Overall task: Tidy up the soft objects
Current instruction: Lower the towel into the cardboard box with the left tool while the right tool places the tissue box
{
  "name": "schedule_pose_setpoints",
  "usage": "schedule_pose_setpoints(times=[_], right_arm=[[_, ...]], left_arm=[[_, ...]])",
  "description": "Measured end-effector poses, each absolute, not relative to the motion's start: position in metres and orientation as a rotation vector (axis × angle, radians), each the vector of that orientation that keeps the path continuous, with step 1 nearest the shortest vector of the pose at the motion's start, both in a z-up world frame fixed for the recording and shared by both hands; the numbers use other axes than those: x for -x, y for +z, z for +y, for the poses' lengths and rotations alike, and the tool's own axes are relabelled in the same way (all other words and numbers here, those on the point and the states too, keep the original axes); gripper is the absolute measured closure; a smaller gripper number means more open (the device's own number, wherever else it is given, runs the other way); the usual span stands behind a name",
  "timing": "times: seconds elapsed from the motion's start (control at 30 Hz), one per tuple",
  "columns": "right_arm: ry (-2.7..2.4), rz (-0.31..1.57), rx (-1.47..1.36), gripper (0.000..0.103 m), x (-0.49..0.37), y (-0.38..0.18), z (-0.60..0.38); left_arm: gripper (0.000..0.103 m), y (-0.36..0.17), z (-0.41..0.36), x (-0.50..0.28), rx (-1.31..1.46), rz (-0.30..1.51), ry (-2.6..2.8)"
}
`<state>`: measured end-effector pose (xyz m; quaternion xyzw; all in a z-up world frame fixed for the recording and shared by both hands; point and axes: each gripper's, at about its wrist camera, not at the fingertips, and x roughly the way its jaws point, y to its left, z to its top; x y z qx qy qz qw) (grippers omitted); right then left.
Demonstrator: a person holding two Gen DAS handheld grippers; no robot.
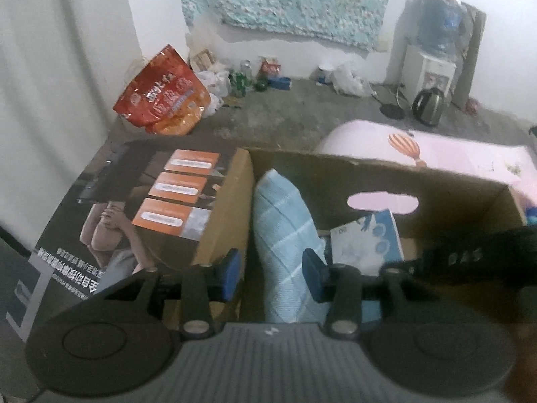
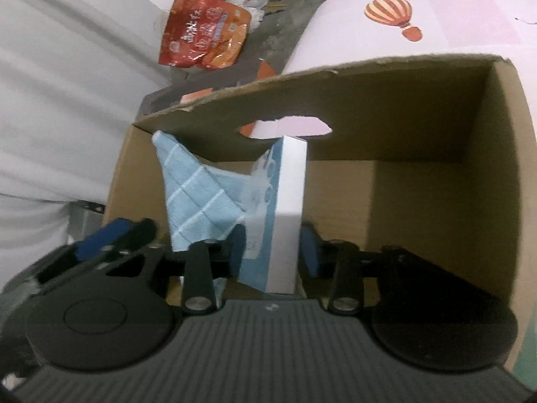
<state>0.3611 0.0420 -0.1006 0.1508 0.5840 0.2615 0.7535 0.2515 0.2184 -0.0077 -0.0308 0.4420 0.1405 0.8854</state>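
A light blue checked towel (image 1: 285, 231) stands crumpled against the left wall of an open cardboard box (image 1: 369, 168). My left gripper (image 1: 272, 275) is open around the towel's lower part: the right pad is at the cloth and the left pad stands clear of it. In the right wrist view, the towel (image 2: 198, 194) leans in the box's (image 2: 419, 107) left corner. My right gripper (image 2: 273, 252) is shut on a white-and-blue pack (image 2: 285, 208), held upright inside the box beside the towel. The same pack (image 1: 365, 241) shows in the left wrist view.
The box's printed flap (image 1: 134, 201) lies open to the left. Behind the box is a pink surface with a balloon print (image 2: 436, 16). A red snack bag (image 1: 161, 97), bottles, plastic bags and a kettle (image 1: 428, 105) sit on the floor by the wall.
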Motion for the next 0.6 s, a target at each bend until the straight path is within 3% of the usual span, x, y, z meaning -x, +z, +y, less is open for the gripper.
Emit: schedule_pose_setpoints(times=[0.3, 0.47, 0.6], right_arm=[[0.595, 1.298, -0.42, 0.079, -0.357, -0.119, 0.05], [0.622, 1.27, -0.345, 0.076, -0.352, -0.115, 0.052], [0.634, 1.231, -0.318, 0.061, -0.348, -0.099, 0.049]], left_arm=[[0.06, 0.002, 0.225, -0.236, 0.107, 0.892, 0.302], [0.049, 0.003, 0.222, -0.229, 0.123, 0.891, 0.306], [0.043, 0.008, 0.22, -0.224, 0.125, 0.879, 0.307]])
